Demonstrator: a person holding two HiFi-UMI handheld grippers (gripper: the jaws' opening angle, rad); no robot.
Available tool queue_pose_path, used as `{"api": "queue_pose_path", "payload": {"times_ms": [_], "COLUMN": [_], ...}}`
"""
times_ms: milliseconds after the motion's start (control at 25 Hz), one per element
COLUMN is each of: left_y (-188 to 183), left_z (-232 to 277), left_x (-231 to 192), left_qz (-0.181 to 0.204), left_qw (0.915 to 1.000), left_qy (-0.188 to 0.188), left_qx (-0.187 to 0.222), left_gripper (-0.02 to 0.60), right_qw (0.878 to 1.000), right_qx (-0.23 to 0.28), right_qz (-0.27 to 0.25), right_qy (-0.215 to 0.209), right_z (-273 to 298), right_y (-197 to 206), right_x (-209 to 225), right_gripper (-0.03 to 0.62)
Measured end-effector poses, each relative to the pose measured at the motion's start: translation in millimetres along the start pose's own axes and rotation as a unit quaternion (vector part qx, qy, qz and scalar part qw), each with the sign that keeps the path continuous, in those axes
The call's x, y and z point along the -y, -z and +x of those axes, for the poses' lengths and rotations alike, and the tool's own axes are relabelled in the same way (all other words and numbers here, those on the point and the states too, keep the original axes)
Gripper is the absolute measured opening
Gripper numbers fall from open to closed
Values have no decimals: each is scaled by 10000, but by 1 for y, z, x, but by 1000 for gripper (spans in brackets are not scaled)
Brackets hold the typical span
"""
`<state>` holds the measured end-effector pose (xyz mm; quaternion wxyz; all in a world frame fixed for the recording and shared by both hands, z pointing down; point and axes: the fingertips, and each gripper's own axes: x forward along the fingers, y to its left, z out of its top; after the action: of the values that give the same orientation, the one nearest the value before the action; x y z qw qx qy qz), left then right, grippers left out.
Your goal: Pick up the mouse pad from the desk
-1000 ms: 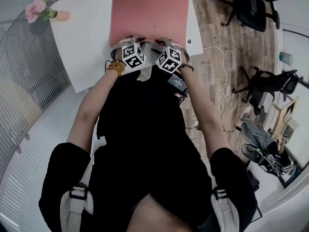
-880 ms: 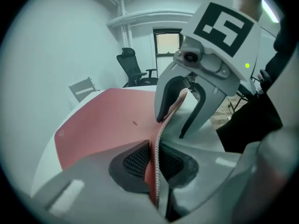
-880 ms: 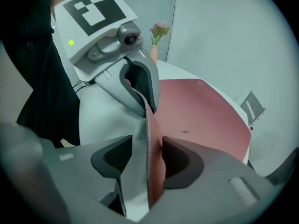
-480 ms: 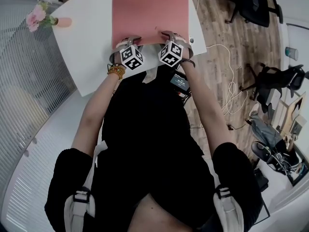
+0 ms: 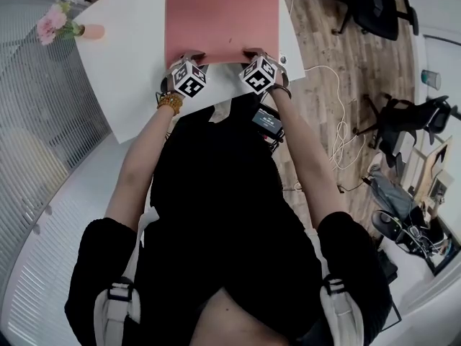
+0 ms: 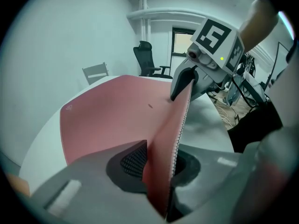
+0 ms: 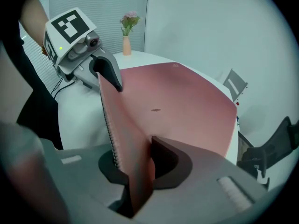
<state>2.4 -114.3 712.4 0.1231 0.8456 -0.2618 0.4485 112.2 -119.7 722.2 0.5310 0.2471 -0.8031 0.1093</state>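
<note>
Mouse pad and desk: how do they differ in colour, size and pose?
The mouse pad is pink, the desk white. The pad is smaller, covering part of the desk. The pad's near edge curls upward; the desk lies flat. Both are single-coloured.

Legible text, numbers, brands: none you can read.
- Left marker cube, right marker cube: black-and-white square patterns only, no letters or numerals.
- Mouse pad: one small pale corner mark, too small for you to read.

Left gripper clamped; right gripper just-closed
</note>
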Motion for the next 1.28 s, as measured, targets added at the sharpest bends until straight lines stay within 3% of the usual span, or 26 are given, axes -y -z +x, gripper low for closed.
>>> {"api": "queue_pose_path", "payload": {"times_ms": [440, 1280], "left_y": [3, 16], "left_z": [0, -11], "left_x": [3, 15], "left_qz": [89, 134], "left_qw": [9997, 9996], "left_qy": [210, 256], "left_qx": [11, 23], "left_gripper": [60, 61], "right_qw": [9993, 9989], "right_qx": [-38, 34], "right_qz": [180, 340], "right_qy": [-317, -321], "right_z": [0, -6], "right_y": [0, 4], "right_x": [-4, -27], "right_gripper": [77, 74]}}
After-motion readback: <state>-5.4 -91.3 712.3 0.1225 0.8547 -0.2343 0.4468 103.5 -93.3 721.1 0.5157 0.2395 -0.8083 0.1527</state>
